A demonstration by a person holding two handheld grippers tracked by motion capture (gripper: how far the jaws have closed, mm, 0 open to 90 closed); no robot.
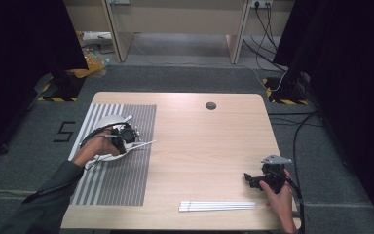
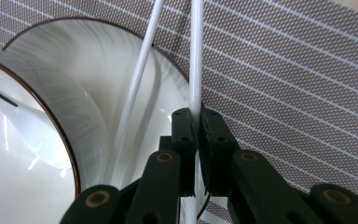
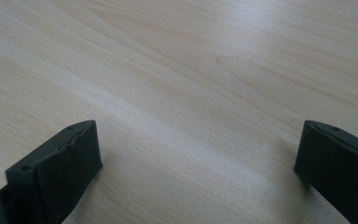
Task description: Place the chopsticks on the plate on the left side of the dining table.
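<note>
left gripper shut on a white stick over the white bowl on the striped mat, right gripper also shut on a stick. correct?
Not quite. The right gripper is open and holds nothing: the right gripper view shows its jaws wide apart over the bare light wooden table. The rest stands: the left gripper is shut on a thin white stick over the white bowl on the striped grey mat.

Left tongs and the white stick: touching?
Touching. In the left gripper view the left tongs are shut on the stick, which passes between the pads above the plate.
</note>
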